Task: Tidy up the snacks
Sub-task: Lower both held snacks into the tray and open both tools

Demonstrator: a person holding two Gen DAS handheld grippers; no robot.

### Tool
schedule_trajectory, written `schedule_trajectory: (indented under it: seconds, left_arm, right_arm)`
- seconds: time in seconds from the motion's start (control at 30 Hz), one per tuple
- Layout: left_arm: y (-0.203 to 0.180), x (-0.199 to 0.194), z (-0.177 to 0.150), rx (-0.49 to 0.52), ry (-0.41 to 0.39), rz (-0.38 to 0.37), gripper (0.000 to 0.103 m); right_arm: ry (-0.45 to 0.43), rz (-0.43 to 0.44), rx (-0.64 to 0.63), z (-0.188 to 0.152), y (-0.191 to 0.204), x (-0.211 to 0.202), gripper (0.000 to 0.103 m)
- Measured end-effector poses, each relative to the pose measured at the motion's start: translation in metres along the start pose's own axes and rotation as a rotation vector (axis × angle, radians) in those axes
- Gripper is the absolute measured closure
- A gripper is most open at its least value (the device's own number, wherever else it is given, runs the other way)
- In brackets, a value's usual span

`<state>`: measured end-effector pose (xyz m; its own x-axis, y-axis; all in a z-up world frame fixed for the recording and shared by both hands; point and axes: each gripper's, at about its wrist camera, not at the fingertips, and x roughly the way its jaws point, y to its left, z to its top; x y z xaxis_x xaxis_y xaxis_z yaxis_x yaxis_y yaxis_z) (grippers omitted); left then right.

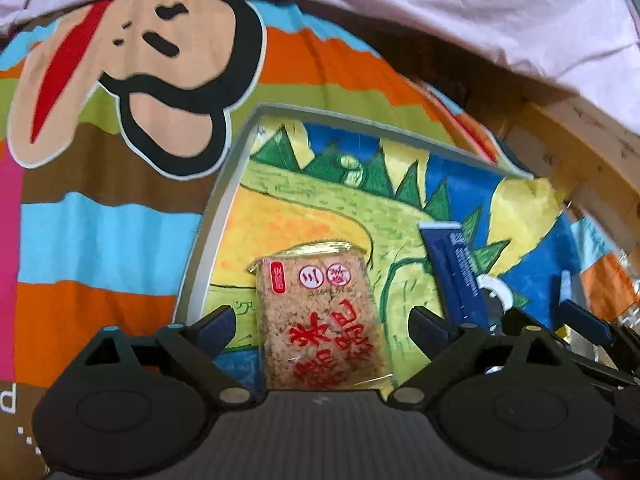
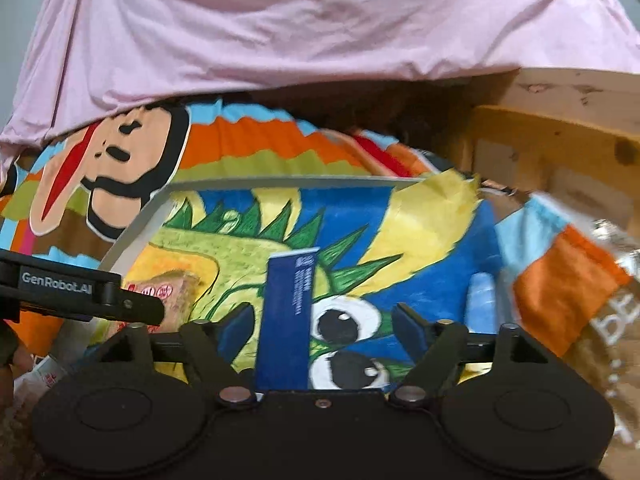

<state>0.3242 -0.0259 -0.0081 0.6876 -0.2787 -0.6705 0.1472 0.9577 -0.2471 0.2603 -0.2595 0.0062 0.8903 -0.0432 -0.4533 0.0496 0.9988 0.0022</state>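
At the far left lies a striped cloth (image 1: 100, 240) with a cartoon monkey face, covering the surface in broad bands of orange, blue and brown; this stretch is bare and gives free room. Its right side meets the pale raised rim of a tray (image 1: 224, 216) whose floor carries a bright painted dragon picture. The rim runs along the tray's left side and its far side, and the far right corner is overlapped by a loose yellow paper flap (image 2: 436, 204).

Inside the tray, toward the near left, lies a clear-wrapped rice cracker packet (image 1: 320, 320) with red characters, flat on the floor, just inside the left rim. The left hand-held gripper (image 1: 320, 328) straddles it with its jaws spread wide, both pads standing clear of the packet's edges.

Right of it, nearer the tray's middle, lies a dark blue snack packet (image 2: 286, 320), long and narrow, with open painted floor on each side. The right hand-held gripper (image 2: 324, 330) sits over it with jaws apart, and neither pad touches the wrapper.

Beyond the tray's right edge the cloth continues, then a wooden frame (image 2: 560, 140). A pink garment (image 2: 320, 20) hangs across the far side.
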Motion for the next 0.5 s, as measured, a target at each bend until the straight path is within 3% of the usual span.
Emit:
schedule_trajectory:
  seconds: [0.17, 0.33, 0.5]
  left_arm:
    - [-0.008, -0.034, -0.008, 0.005, -0.086, -0.009, 0.001]
    - [-0.020, -0.074, -0.026, 0.040, -0.203, 0.005, 0.001]
    - [-0.028, -0.111, -0.042, 0.045, -0.258, 0.029, 0.001]
  right_arm:
    - [-0.068, -0.014, 0.033, 0.005, -0.014, -0.039, 0.001]
    - [-0.102, -0.024, 0.060, 0.008, -0.023, -0.074, 0.001]
    - [-0.127, -0.038, 0.046, 0.008, -0.025, -0.114, 0.001]
